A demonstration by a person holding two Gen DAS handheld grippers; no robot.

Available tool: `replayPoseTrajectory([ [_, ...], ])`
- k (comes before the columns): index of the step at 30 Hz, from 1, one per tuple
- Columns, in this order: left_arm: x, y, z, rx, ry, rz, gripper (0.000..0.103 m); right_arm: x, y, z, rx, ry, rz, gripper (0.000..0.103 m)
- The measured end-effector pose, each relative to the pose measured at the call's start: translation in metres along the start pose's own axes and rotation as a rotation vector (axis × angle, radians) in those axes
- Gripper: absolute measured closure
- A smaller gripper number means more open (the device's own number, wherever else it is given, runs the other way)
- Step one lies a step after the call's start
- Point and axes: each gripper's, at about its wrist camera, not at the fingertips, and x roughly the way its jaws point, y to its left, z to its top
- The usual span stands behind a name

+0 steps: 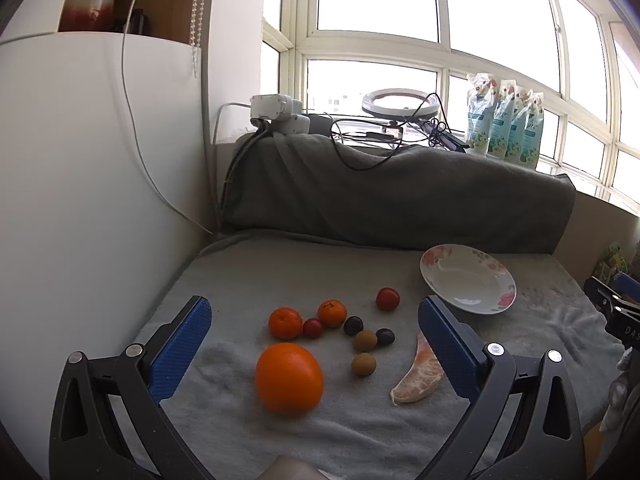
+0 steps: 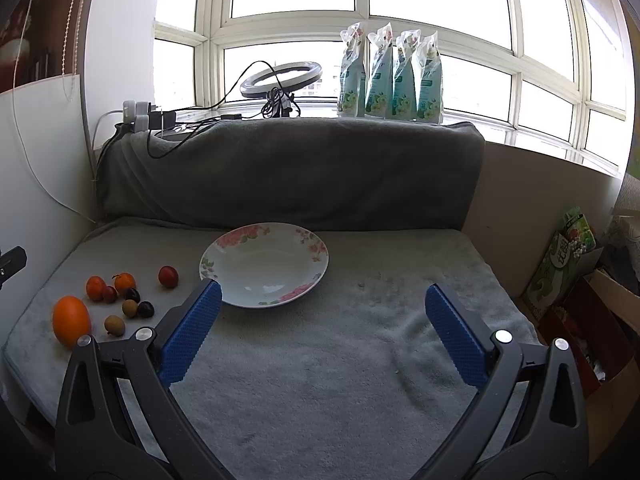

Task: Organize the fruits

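The left gripper (image 1: 316, 332) hovered with jaws spread wide over the large round orange (image 1: 289, 378) and small scattered fruits on the grey fleece blanket (image 1: 340, 432); the right gripper (image 2: 322, 316), equally agape, faced the floral-rimmed white plate (image 2: 264, 265)

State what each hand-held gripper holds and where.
Nothing: the left hand-held gripper and right hand-held gripper are both open and empty.

White plate (image 2: 264, 280) with pink flowers, orange (image 1: 289, 378), grey towel (image 2: 340, 380)
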Motion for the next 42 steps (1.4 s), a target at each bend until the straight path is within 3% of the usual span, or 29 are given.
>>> replayPoseTrajectory([
  [42,-0.0007,-0.0017,0.0011,-0.003,0.001,-0.013,0.000,0.0003,0.0024,-0.0023,0.007,0.008,0.007,0.000],
])
